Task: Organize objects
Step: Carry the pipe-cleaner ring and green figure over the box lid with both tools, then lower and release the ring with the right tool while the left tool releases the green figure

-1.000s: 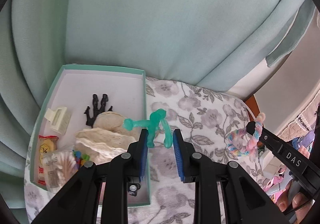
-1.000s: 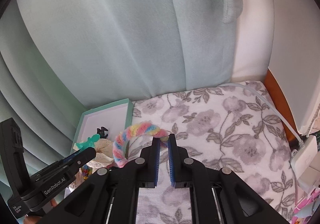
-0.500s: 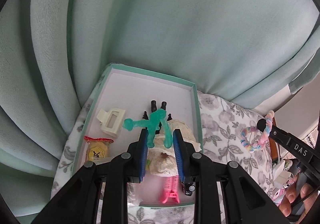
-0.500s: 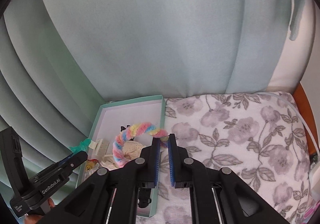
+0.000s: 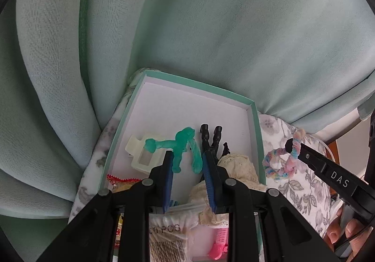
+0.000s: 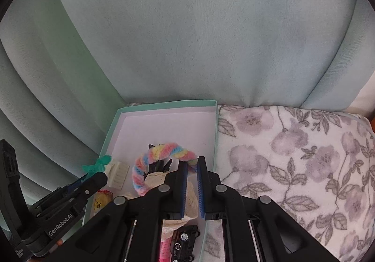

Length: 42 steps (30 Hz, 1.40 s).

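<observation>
We judge the sorting nearly done: the shallow mint-green cardboard box (image 5: 255, 135) already holds several things, our left gripper (image 5: 187, 163) clamps a translucent green rubbery figure (image 5: 185, 144) above it, and our right gripper (image 6: 192, 166) pinches a pastel rainbow fuzzy loop (image 6: 152, 159) over it, neither yet released.

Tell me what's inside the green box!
The green box holds a cream hair clip, a black toy, lacy cream cloth, a snack packet, a cotton-swab bag, a pink clip and a black toy car. The tongs cover the rest.
</observation>
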Available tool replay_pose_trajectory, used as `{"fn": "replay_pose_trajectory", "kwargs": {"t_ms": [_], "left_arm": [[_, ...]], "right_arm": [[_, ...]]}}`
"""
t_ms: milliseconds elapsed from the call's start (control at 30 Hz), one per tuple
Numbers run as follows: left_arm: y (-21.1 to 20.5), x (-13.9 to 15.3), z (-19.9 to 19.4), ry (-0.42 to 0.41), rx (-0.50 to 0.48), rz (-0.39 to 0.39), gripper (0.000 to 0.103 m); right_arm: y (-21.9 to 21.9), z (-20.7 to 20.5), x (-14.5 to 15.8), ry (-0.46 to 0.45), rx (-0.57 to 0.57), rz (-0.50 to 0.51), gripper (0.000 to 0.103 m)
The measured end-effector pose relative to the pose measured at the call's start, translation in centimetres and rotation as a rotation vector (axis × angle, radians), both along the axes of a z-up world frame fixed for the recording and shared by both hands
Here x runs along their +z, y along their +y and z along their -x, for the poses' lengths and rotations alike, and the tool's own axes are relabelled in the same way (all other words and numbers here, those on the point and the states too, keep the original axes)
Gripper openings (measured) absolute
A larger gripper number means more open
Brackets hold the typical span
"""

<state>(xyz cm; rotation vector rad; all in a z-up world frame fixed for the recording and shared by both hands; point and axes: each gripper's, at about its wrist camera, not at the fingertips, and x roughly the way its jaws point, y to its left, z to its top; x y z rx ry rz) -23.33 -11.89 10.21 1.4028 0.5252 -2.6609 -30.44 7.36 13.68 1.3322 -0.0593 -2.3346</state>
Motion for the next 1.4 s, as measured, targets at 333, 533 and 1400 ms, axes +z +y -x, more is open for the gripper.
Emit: {"fn": "replay_pose_trajectory", "kwargs": {"t_ms": [333, 533, 1400], "left_arm": [[-0.2, -2.5, 2.1, -0.044, -0.003, 0.003, 0.026], [0.0, -3.6, 2.8, -0.065, -0.004, 0.007, 0.026], [0.4, -3.1, 1.9, -0.075, 0.012, 0.014, 0.03]], "right_arm": [[-2.7, 1.9, -2.7, -0.038, 0.036, -0.058, 0.009], [-3.5, 2.5, -4.0, -0.065, 0.043, -0.093, 0.009], [-4.2, 0.9, -5.2, -0.081, 0.098, -0.134, 0.022]]}}
